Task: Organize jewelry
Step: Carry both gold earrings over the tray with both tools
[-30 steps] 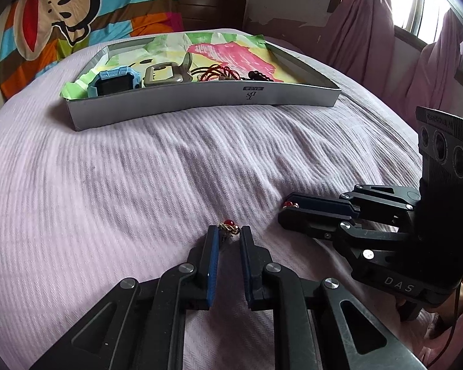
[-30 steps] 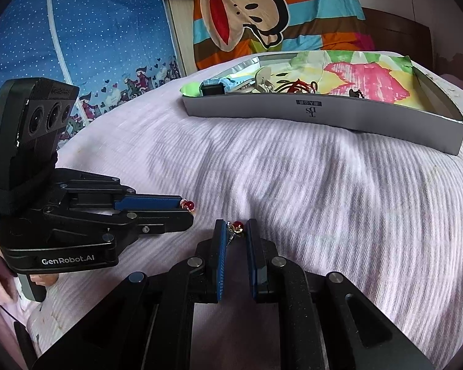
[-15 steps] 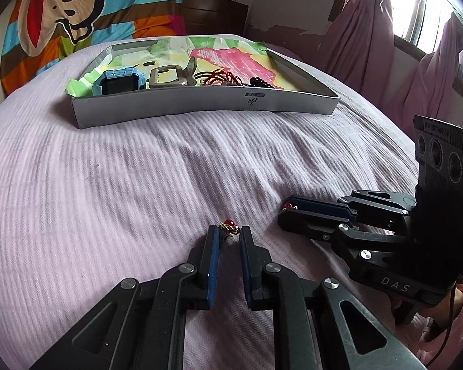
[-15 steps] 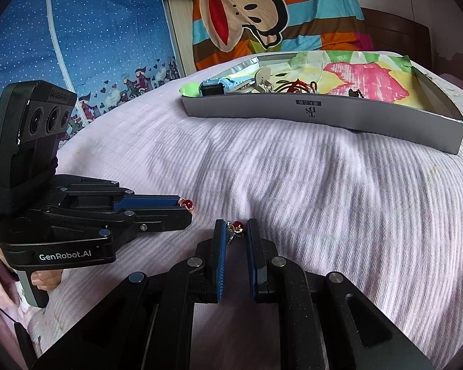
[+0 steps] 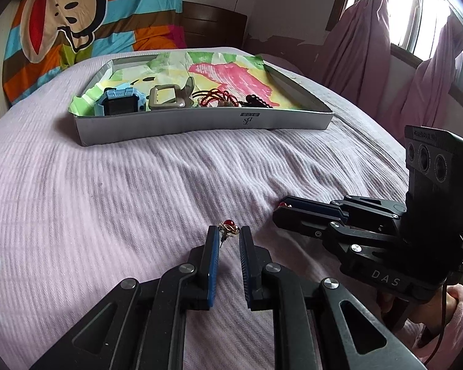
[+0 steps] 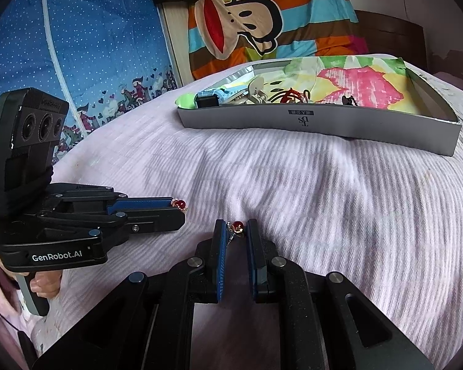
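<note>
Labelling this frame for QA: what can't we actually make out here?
- Left wrist view: right claw seen side-on; its earring mostly hidden by the fingers.
- Right wrist view: watches and cords partly behind the box front wall.
- Both views: earring posts too small to read.

Both grippers: black frames, silver screws, blue finger pads (image 5: 213,265). Right gripper (image 5: 281,209) marked "DAS"; left gripper (image 6: 182,208) marked "GenRobot.AI". Three-lens camera block (image 6: 31,129) on top. Pink fleece sleeve (image 5: 456,317), thin black cable.
</note>
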